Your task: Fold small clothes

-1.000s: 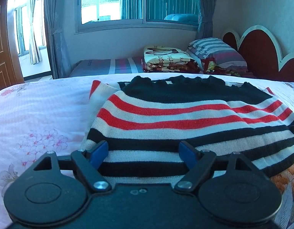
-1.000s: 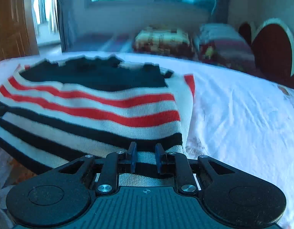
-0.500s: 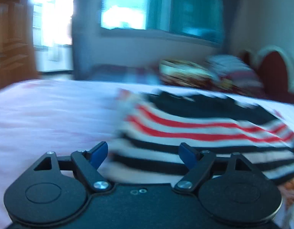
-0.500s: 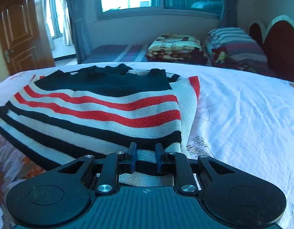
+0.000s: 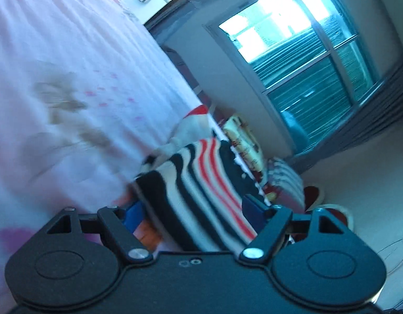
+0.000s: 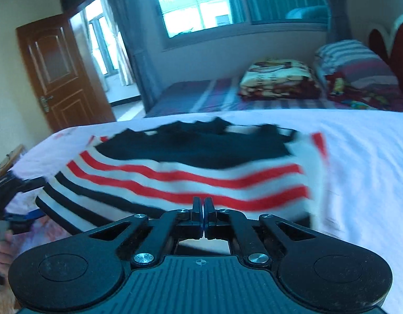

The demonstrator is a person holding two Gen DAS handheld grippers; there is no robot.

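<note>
A sweater striped in black, white and red (image 6: 191, 172) lies on the pale floral bedsheet (image 6: 358, 170). My right gripper (image 6: 202, 204) is shut on its near hem, which is raised a little off the sheet. In the left wrist view the picture is rolled steeply. There the sweater's (image 5: 201, 183) side edge runs between the blue pads of my left gripper (image 5: 193, 210). Its jaws stand wide and are closing, and the pads do not press on the cloth. One blue pad (image 6: 35, 213) of the left gripper shows at the left edge of the right wrist view.
A second bed beyond holds a folded patterned blanket (image 6: 280, 78) and a striped pillow (image 6: 353, 57). A wooden door (image 6: 57, 73) stands at the left and a window (image 6: 201, 2) behind. A person's hand (image 6: 1, 251) is at the lower left. Bedsheet (image 5: 57, 78) stretches beside the sweater.
My right gripper's jaws have shut on the hem and risen slightly. My left gripper has rolled sharply and shifted to the sweater's side edge, its jaws a little narrower.
</note>
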